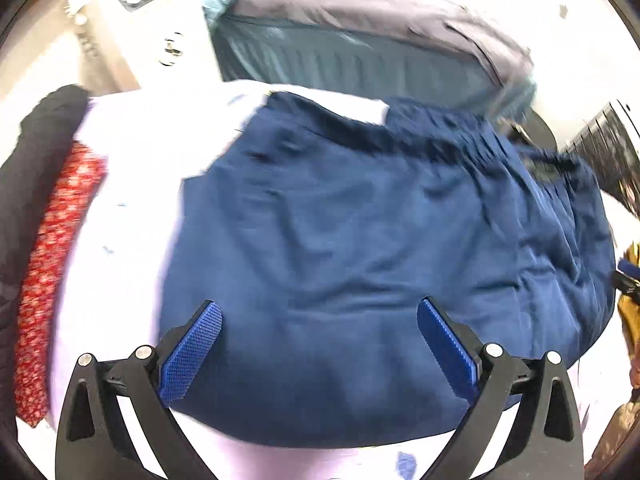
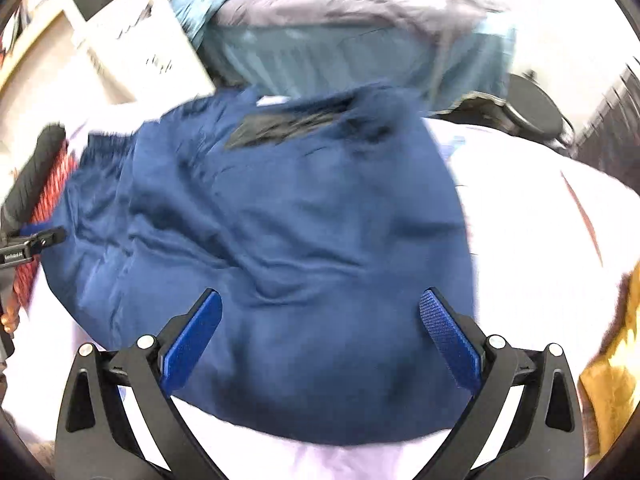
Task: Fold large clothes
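A large navy blue garment [image 1: 360,248] lies spread and wrinkled on a white surface [image 1: 128,216], with a gathered band along its far edge. My left gripper [image 1: 320,312] hovers over its near edge, open, with nothing between the blue pads. In the right wrist view the same navy garment [image 2: 280,248] fills the middle, and my right gripper [image 2: 320,308] is open above its near edge. The tip of the left gripper [image 2: 40,240] shows at the left edge there, and the tip of the right gripper [image 1: 628,276] pokes in at the right edge of the left wrist view. Both views are motion-blurred.
A red patterned cloth [image 1: 52,264] and a black item [image 1: 36,152] lie at the left. A pile of teal and grey fabric [image 1: 360,40] sits beyond the garment. A white appliance [image 1: 140,4] stands at the far left. Yellow-brown cloth [image 2: 612,380] lies at the right.
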Demonstrator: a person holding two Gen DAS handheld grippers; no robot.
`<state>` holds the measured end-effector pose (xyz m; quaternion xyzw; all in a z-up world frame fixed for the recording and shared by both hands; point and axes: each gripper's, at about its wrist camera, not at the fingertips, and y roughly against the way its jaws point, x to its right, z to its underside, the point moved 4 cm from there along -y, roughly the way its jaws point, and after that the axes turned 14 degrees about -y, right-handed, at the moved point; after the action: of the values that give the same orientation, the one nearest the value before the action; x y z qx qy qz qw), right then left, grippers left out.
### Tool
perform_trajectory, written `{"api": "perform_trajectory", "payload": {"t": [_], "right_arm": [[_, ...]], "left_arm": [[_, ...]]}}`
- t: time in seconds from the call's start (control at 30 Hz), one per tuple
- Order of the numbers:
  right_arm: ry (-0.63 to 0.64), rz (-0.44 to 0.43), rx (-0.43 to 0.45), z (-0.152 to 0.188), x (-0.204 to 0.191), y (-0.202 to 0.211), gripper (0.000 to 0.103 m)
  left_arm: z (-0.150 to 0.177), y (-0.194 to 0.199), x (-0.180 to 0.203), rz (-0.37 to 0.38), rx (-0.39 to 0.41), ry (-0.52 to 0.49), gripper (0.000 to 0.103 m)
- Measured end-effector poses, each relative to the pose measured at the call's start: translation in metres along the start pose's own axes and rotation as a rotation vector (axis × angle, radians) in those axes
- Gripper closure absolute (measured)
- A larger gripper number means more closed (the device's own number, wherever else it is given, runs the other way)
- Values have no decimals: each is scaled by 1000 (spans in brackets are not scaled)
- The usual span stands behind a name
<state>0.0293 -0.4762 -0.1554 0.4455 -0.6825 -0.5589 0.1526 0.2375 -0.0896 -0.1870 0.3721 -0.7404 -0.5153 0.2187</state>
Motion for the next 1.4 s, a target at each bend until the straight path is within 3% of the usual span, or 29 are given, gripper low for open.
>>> {"api": "perform_trajectory", "payload": {"t": [0.1,0.3,0.43,0.57,0.73,0.83,1.07,1.23,1.4], "right_arm": [[-135,-54,-22,-14,50,14,5],[-262,-163,-168,-26,102,-20,5],[-305,-245,-285,-22,113,-57,5],[-301,-282,-392,-11,106,-98,5],[-278,-310,-373,-16,88,-110,5],[-309,-379,-403,-18,77,-114,9],[-279,-325,-391,-12,67,-119,10],[-276,-292,-385,-10,63,-119,11],[-284,-256,-392,-12,48,-123,11]], "left_arm": [[6,-1,-31,-30,-42,37,6],[29,-11,-63,-52,-106,109,6],[36,-4,-63,-26,-115,127,6],[36,9,-61,-36,-107,62,6],[37,15,-61,-34,-121,17,6],[35,12,-68,-5,-124,48,6],[27,-15,-98,132,-106,215,6],[12,-37,-98,237,-101,170,6],[13,-72,-96,261,-135,150,6]]}}
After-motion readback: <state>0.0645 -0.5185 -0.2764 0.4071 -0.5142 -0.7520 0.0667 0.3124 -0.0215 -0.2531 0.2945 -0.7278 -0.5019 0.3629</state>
